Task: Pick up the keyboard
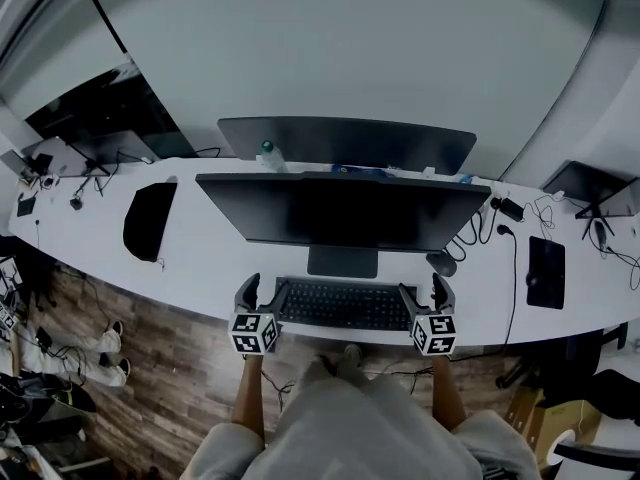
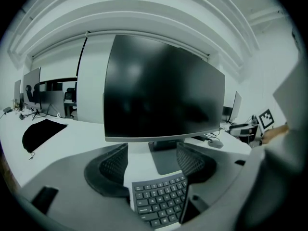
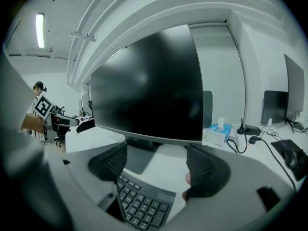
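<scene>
Lower centre of the head view: keyboard [image 1: 345,305], long axis running left to right. Left gripper [image 1: 260,290] and right gripper [image 1: 424,293] flank its two ends, equally near, jaws wide apart and clamping nothing.

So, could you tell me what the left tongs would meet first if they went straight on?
Probably the left end of the keyboard, which lies low between the open left tongs. Beyond it is the monitor stand, though depth is hard to judge.
</scene>
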The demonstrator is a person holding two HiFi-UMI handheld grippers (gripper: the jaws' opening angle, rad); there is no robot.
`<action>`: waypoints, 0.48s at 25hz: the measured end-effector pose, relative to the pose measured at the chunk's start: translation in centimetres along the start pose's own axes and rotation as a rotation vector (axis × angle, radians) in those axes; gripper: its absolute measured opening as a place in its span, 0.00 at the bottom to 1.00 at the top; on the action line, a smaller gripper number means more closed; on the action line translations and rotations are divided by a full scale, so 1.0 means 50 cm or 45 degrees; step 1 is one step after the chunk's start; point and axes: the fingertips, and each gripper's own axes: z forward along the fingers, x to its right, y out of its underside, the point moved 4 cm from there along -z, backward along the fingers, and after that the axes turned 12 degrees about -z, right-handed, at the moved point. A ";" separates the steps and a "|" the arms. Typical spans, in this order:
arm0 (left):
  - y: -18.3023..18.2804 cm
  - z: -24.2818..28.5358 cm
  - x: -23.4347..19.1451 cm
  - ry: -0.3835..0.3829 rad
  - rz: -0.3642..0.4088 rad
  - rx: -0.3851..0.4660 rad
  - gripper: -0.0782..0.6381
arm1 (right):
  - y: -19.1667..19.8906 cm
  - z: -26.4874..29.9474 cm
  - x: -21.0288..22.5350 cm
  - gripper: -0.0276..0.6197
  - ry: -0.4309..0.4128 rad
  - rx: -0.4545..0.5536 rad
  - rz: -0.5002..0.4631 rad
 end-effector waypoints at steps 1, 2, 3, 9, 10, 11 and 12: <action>0.001 0.001 -0.004 0.002 -0.002 -0.005 0.53 | 0.001 0.003 -0.002 0.62 0.000 -0.004 0.001; 0.001 0.004 -0.009 0.004 -0.003 -0.009 0.53 | 0.000 0.008 -0.003 0.62 0.002 -0.007 0.002; 0.001 0.009 -0.013 0.008 -0.003 -0.014 0.53 | -0.001 0.012 -0.003 0.62 0.005 -0.009 0.003; 0.010 0.034 -0.032 0.034 -0.006 -0.063 0.53 | 0.004 0.026 -0.005 0.62 0.033 -0.044 0.016; 0.011 0.039 -0.033 0.037 -0.009 -0.068 0.53 | 0.006 0.027 -0.003 0.62 0.036 -0.050 0.018; 0.014 0.043 -0.034 0.039 -0.011 -0.075 0.53 | 0.010 0.027 -0.001 0.62 0.039 -0.058 0.020; 0.017 0.047 -0.036 0.042 -0.013 -0.083 0.53 | 0.014 0.028 0.000 0.62 0.042 -0.065 0.022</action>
